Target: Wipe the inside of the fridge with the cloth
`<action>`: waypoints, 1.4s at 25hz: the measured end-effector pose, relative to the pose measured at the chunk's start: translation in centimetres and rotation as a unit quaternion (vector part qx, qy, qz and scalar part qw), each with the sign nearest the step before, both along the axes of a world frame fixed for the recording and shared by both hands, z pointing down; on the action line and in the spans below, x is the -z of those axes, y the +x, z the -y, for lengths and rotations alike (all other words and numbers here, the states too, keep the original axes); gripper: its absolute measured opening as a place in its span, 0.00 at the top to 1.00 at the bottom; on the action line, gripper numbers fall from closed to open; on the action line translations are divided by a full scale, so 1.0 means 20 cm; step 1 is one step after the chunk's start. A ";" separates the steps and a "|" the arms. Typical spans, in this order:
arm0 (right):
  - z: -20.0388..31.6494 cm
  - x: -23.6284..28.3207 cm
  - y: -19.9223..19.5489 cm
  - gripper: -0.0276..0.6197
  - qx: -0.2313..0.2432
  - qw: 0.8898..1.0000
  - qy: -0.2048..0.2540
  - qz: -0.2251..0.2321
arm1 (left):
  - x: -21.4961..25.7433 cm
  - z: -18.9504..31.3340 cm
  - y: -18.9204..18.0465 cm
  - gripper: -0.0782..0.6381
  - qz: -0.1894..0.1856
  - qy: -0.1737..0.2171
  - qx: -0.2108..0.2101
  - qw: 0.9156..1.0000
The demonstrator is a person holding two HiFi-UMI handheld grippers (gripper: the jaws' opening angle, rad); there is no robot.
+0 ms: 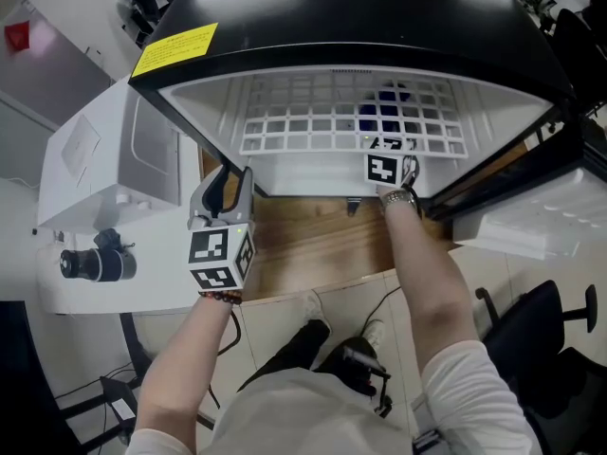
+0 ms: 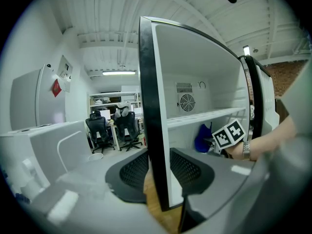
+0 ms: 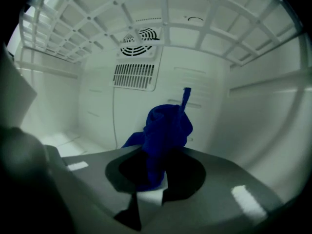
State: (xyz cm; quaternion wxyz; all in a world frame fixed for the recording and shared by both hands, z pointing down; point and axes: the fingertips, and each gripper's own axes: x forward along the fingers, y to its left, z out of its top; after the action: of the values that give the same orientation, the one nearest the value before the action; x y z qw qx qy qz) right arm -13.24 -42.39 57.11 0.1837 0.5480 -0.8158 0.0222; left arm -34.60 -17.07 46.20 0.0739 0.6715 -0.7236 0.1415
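Blue cloth [image 3: 165, 126], soft and bunched to a peak, is pinched between the dark pads of the right gripper [image 3: 155, 182]. It sits low inside the fridge [image 1: 379, 17], under one white lattice shelf [image 1: 313, 131]. Interior is smooth white plastic, with one round fan grille [image 3: 139, 42] and one slotted vent [image 3: 134, 76]. Mesh-textured pads of the left gripper [image 2: 158, 177] clamp the fridge's black-edged side wall [image 2: 147, 106].

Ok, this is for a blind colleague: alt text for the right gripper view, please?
The right gripper is clamped on a bunched blue cloth inside a white fridge. The back wall carries a round fan grille above a slotted vent; a white grid shelf runs overhead.
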 end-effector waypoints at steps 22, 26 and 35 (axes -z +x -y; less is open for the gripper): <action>-0.34 0.13 -0.14 0.84 0.052 0.996 -0.004 0.068 | -0.01 0.00 0.00 0.71 0.000 -0.011 0.001 1.000; -0.52 0.13 -0.40 0.84 0.106 0.990 -0.025 0.091 | -0.01 0.00 0.00 0.71 0.000 -0.012 -0.003 1.000; -0.65 -0.01 -0.84 0.84 0.184 0.976 -0.088 0.073 | 0.00 0.00 0.01 0.71 0.006 -0.013 -0.017 1.000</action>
State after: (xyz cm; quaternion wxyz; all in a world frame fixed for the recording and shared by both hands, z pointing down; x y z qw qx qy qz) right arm -29.95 -29.31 57.33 0.1721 0.3674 -0.9086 0.0992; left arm -34.43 -17.17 46.21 0.0756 0.6821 -0.7104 0.1560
